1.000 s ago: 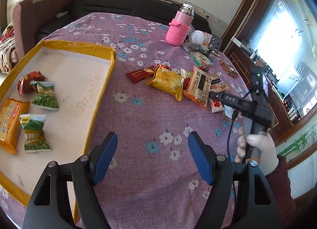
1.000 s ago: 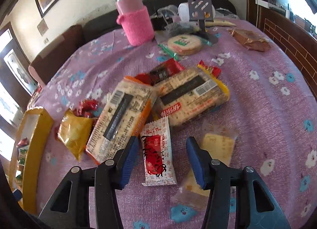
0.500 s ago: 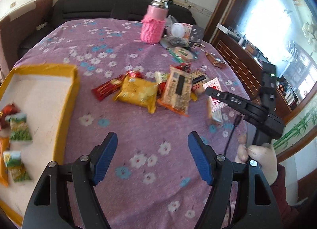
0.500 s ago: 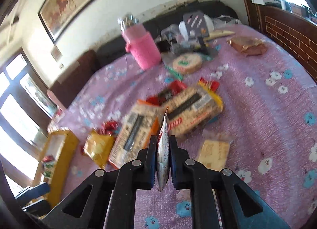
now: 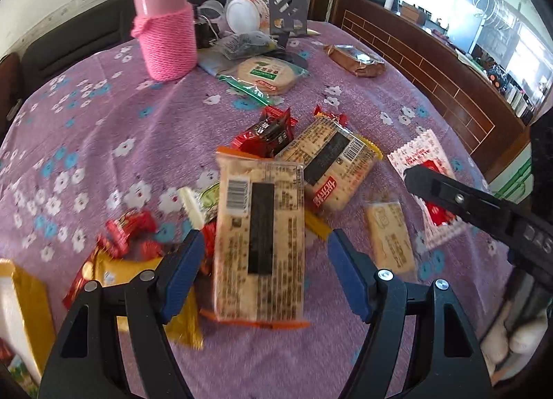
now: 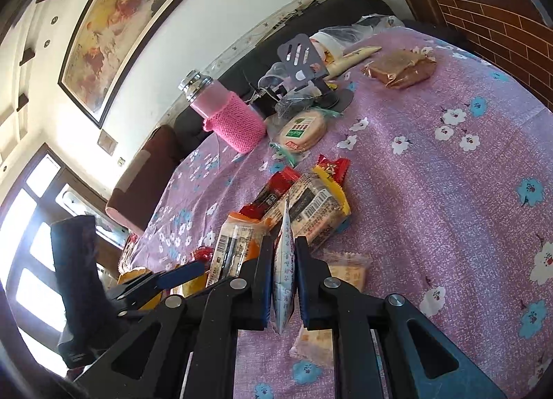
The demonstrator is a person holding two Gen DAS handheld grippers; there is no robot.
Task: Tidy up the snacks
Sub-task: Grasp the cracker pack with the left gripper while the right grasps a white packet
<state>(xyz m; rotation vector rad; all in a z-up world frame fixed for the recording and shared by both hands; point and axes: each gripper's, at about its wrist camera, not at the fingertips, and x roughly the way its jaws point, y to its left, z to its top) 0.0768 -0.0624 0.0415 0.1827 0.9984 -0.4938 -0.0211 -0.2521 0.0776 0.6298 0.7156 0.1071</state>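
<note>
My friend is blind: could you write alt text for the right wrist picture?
The right gripper pinches a white snack packet edge-on above a purple flowered tablecloth. Beyond lie more snack packs and a pink bottle.

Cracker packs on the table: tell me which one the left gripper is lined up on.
The orange-edged pack, lying between the open left gripper fingers; the yellow-edged pack lies farther back.

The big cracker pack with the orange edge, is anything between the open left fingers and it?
Nothing visible blocks it. The left gripper is open, and the orange-edged cracker pack lies between its fingers, on top of the pile. The right gripper is off to the side, holding a white-and-red packet.
</note>
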